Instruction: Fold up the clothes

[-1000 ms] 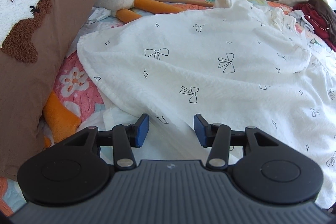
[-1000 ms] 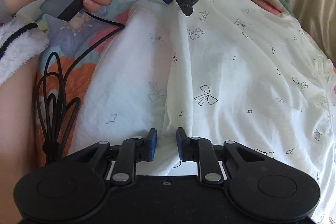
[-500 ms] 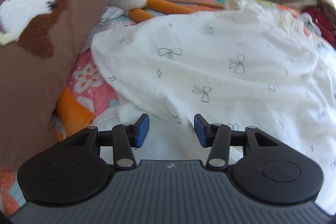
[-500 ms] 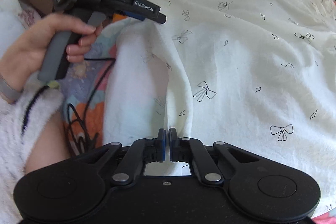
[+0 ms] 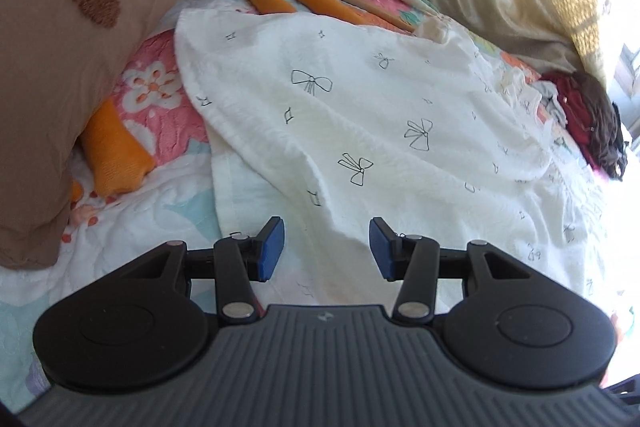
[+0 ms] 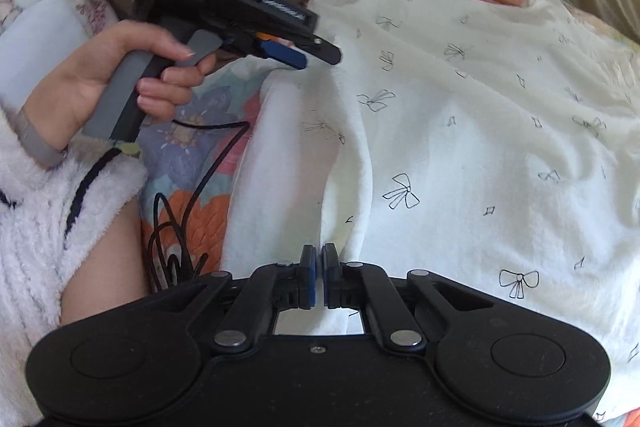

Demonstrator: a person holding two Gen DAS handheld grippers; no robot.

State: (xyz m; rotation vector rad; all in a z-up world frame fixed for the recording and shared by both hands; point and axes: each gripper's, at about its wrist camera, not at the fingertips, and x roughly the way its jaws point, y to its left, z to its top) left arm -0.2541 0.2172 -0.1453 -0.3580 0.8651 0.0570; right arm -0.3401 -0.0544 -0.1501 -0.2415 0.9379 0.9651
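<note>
Right gripper (image 6: 319, 275) jaws pinch the garment (image 6: 460, 131) edge, left gripper (image 5: 327, 247) jaws wide above it; next likely left grabs too.

Left tongs (image 5: 327, 248) agape; right tongs (image 6: 319, 275) pinched — closed.

Bright daylight from the right washes out that edge; fisheye bends borders, slight blur.
</note>
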